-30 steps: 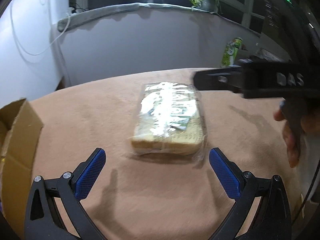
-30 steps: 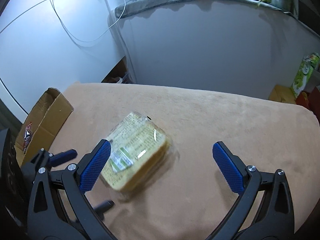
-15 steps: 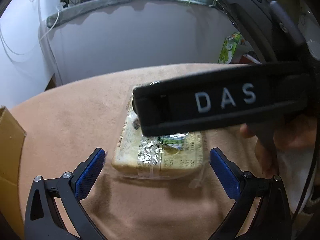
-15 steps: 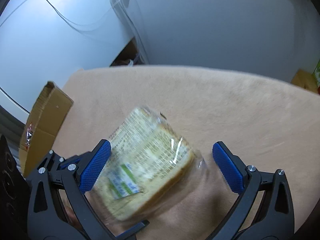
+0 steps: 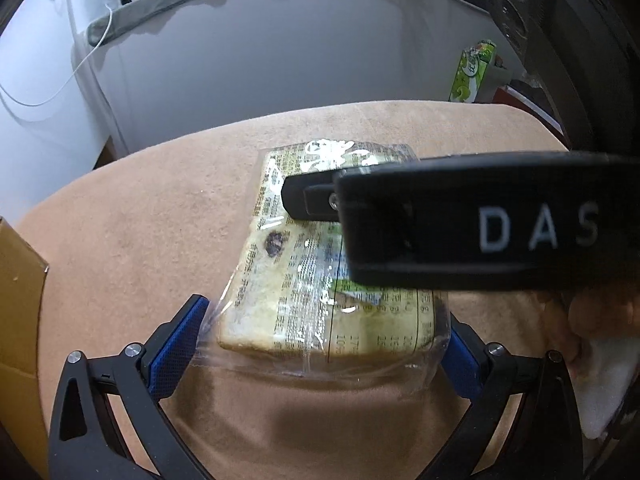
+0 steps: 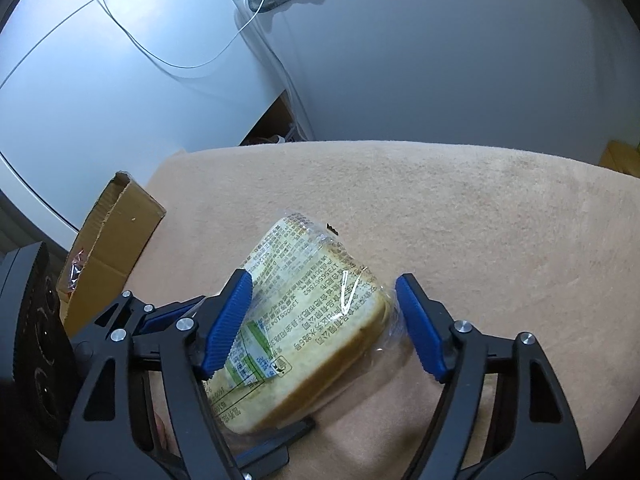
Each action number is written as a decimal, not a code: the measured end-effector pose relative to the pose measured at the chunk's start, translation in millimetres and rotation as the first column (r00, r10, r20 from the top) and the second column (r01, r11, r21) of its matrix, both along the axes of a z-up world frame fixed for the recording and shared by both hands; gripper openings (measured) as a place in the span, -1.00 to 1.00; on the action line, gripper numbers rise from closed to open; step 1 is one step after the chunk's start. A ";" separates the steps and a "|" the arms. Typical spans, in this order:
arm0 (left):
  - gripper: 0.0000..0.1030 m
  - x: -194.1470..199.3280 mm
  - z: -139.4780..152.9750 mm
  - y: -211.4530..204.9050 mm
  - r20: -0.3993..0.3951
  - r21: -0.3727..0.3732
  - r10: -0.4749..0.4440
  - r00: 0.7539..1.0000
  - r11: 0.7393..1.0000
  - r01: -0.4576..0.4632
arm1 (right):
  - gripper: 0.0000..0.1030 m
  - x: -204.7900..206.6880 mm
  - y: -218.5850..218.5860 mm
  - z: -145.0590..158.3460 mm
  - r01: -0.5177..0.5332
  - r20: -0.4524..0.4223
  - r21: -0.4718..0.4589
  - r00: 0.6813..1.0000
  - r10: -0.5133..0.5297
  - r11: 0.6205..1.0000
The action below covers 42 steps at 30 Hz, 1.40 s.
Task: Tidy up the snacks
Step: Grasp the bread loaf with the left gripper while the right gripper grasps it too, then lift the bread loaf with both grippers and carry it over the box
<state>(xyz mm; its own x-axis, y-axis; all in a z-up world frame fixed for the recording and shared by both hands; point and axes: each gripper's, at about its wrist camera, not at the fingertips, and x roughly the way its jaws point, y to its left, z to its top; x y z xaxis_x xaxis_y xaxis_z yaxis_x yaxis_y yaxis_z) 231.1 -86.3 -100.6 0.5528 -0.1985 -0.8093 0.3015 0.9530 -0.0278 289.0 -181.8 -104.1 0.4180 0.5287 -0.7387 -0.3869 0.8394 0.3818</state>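
Blue ribbed pads of the right gripper (image 6: 324, 324) flanking the wrapped bread pack (image 6: 308, 328), jaws just drawn in from full spread; left pad against the wrapper's printed face, right pad at the crinkled film on the other side, firm pressing not clear. Left gripper (image 5: 320, 344) spread wide around the same pack's near end, pads at the loose film edges on both sides, bread itself not squeezed. Pack flat on the tan cloth (image 6: 460, 208), slantwise between both pairs of jaws. Cardboard box (image 6: 116, 236) open at the cloth's left edge. Green packet (image 5: 472, 72) far off at the back right.
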 end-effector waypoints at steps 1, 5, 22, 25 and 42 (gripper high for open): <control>0.88 -1.5 1.0 1.2 0.010 -0.002 0.002 1.000 1.000 -0.002 | 0.43 -1.0 0.1 0.2 -0.002 -0.004 0.010 1.000 0.002 1.000; 0.71 -6.4 5.2 -5.0 0.035 0.000 -0.015 0.999 1.000 0.015 | 0.35 -8.0 -1.7 2.1 0.003 0.002 0.031 1.000 -0.003 1.000; 0.64 -59.4 31.5 -22.5 0.143 0.000 -0.079 0.987 0.997 0.080 | 0.29 -81.8 -42.9 34.5 0.064 0.088 0.068 0.994 -0.070 0.996; 0.64 -75.4 36.8 -18.6 0.169 -0.009 -0.085 0.982 0.996 0.088 | 0.29 -99.4 -41.9 44.5 0.070 0.114 0.062 0.991 -0.076 0.996; 0.65 -130.9 71.0 35.3 0.264 -0.031 0.015 0.964 0.999 -0.007 | 0.29 -147.8 35.0 90.3 -0.047 0.208 0.044 0.978 0.037 0.998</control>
